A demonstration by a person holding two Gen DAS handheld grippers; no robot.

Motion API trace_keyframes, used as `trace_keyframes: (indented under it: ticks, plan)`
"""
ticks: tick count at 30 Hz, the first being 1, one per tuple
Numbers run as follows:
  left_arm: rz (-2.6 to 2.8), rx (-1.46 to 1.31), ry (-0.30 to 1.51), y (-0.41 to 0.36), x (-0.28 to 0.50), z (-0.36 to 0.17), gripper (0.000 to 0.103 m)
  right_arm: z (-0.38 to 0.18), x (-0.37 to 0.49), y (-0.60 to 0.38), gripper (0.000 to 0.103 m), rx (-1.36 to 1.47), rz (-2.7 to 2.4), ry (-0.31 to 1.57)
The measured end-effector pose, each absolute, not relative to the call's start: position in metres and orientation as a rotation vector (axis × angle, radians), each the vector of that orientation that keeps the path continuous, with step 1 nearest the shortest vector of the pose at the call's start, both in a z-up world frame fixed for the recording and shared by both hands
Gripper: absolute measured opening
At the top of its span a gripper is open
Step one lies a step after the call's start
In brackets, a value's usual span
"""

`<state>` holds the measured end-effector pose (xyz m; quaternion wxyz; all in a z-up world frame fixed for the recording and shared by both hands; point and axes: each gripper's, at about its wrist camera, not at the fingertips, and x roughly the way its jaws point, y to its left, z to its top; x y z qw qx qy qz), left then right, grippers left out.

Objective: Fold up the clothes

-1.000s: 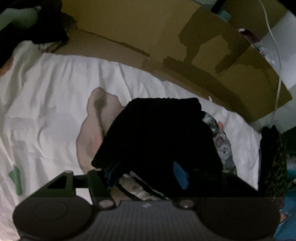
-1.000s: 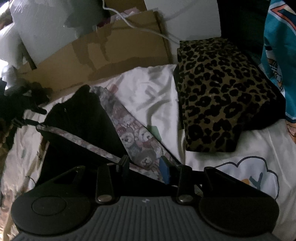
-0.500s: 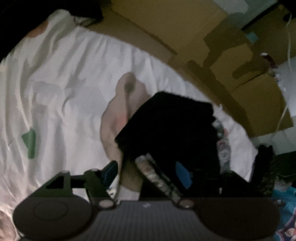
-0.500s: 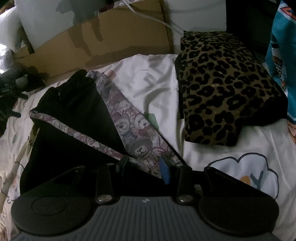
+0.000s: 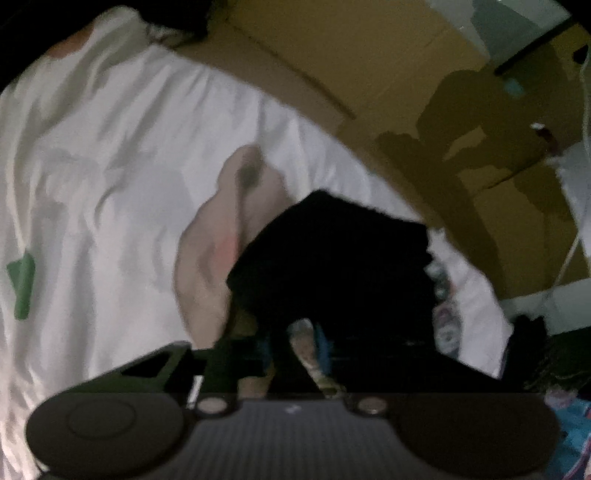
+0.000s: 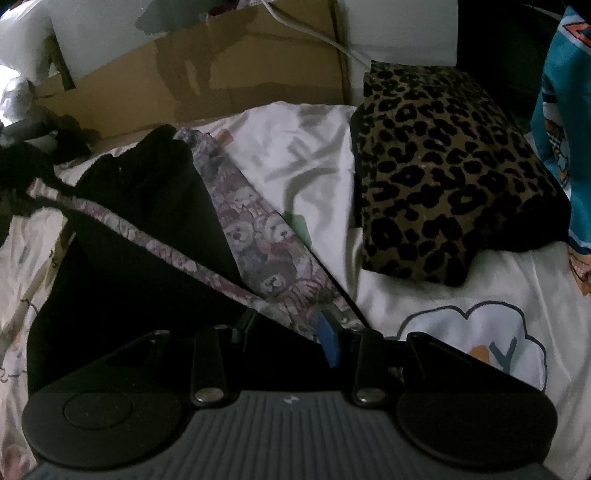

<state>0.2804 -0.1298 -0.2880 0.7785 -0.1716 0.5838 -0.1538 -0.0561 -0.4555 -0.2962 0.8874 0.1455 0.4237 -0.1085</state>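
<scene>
A black garment [image 5: 332, 266] with a bear-print lining lies on the white bed sheet [image 5: 110, 166]. In the left wrist view my left gripper [image 5: 295, 349] is shut on the garment's printed edge [image 5: 306, 343]. In the right wrist view the same garment [image 6: 147, 236] stretches from lower centre to upper left, its bear-print lining [image 6: 258, 240] showing. My right gripper [image 6: 286, 334] is shut on the printed hem near the blue pad. The hem is pulled taut between the two grippers.
A folded leopard-print item [image 6: 450, 177] lies to the right on the sheet. Brown cardboard [image 6: 207, 85] stands behind the bed, also in the left wrist view [image 5: 369, 66]. A teal printed cloth [image 6: 565, 129] hangs at far right. A white cable [image 6: 314, 33] runs behind.
My left gripper was open on the garment edge half a second ago and has now closed on it. The garment hem has drawn tauter. The right gripper keeps its hold.
</scene>
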Motion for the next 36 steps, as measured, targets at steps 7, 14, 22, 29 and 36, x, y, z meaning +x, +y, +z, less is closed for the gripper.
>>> trace_keyframes:
  ticks: [7, 14, 22, 29, 36]
  plan:
    - [-0.454, -0.429, 1.204, -0.163, 0.286, -0.255, 0.021, -0.304, -0.061, -0.468, 0.043, 0.314, -0.257, 0.904]
    - [-0.532, -0.432, 1.165, -0.219, 0.293, -0.242, 0.02, -0.309, -0.07, -0.484, 0.043, 0.363, -0.288, 0.91]
    - [-0.555, -0.399, 1.153, -0.266, 0.315, -0.24, 0.001, -0.312, -0.072, -0.497, 0.043, 0.36, -0.295, 0.912]
    - [-0.533, -0.364, 1.157, -0.28, 0.321, -0.251, 0.001, -0.318, -0.076, -0.504, 0.043, 0.347, -0.285, 0.931]
    - [-0.58, -0.187, 1.183, -0.307, 0.304, -0.263, 0.049, -0.311, -0.066, -0.501, 0.042, 0.32, -0.227, 0.905]
